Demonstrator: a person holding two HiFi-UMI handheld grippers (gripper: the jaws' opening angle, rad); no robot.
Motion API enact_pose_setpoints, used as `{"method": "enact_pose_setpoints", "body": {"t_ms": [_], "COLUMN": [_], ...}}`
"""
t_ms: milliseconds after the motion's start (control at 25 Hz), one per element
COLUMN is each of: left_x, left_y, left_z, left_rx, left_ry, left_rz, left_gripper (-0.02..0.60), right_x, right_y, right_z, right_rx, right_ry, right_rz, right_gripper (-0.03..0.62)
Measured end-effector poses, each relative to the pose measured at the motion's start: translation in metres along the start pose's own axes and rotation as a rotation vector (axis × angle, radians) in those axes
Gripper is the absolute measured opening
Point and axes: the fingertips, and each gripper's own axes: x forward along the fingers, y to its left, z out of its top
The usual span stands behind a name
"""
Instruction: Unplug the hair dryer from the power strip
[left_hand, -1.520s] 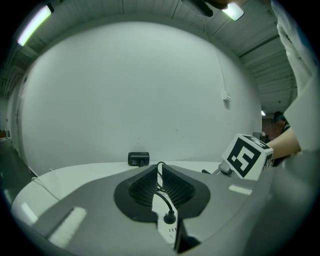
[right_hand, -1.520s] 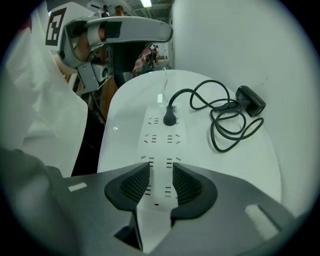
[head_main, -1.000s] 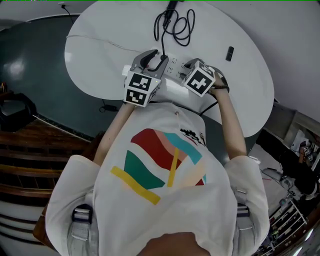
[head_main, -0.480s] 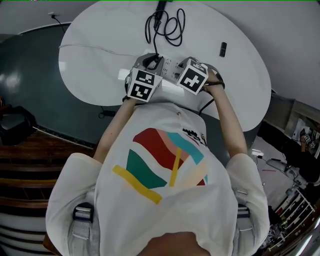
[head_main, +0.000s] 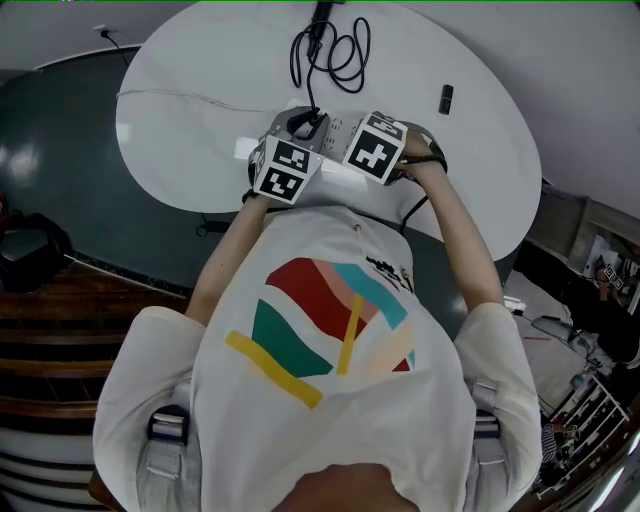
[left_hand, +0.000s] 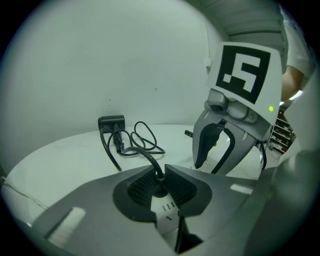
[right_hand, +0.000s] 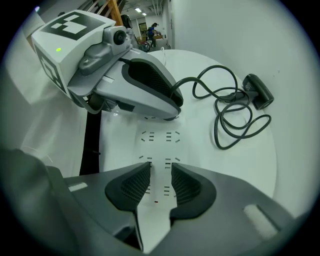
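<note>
Left tongs (left_hand: 160, 173) are clenched on the black plug (left_hand: 159, 189). The jaws have just been closing, and both ribbed pads now bear on the plug body from either side. The plug is seated in the white power strip (left_hand: 167, 215), at the strip's end nearest the left tongs, so it isn't out yet. The cord (left_hand: 146, 156) exits the top of the plug, arcs away from the strip and runs into a loose coil on the worktop (head_main: 200, 120) beyond the strip's far side. The hair dryer (left_hand: 111, 121) lies past that coil, well apart from the strip, near the worktop's far edge. Right tongs (right_hand: 161, 169) point down at the strip, just beside the left tongs and toward the strip's other end. They are released: the pads stand a narrow gap apart with nothing clamped, and the strip's socket slots show through the gap. The strip is wider than that gap, so the tips sit over its top face, not around its sides. Can't tell if the tips actually touch the strip. From the right gripper view the left tongs cover the strip's far end, with the cord coming out from under them. A small black object (head_main: 446, 98) lies on the worktop to the right of the strip, well apart from it. The strip itself lies near the worktop edge closest to the person.
</note>
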Motion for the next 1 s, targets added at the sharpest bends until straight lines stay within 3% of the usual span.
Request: {"method": "enact_pose_setpoints", "body": {"t_ms": [320, 520, 840, 1000], "left_x": [0.0, -0.007, -0.013, -0.013], "left_y": [0.0, 0.001, 0.0, -0.001], "left_z": [-0.002, -0.002, -0.006, -0.009], "left_rx": [-0.029, -0.06, -0.103, -0.143], "left_ry": [-0.012, -0.022, -0.02, -0.024], "left_rz": [0.03, 0.008, 0.021, 0.018], "left_gripper": [0.046, 0.046, 0.046, 0.046], "right_x": [0.003, 0.003, 0.005, 0.005], "right_y": [-0.005, -0.004, -0.001, -0.005], "right_z": [-0.001, 0.001, 0.002, 0.002], "right_rx": [-0.029, -0.072, -0.044, -0.041], "right_ry": [0.09, 0.124, 0.119, 0.1], "right_rz": [0.035, 0.014, 0.023, 0.013], "right_gripper": [0.109, 0.104, 0.101, 0.069]}}
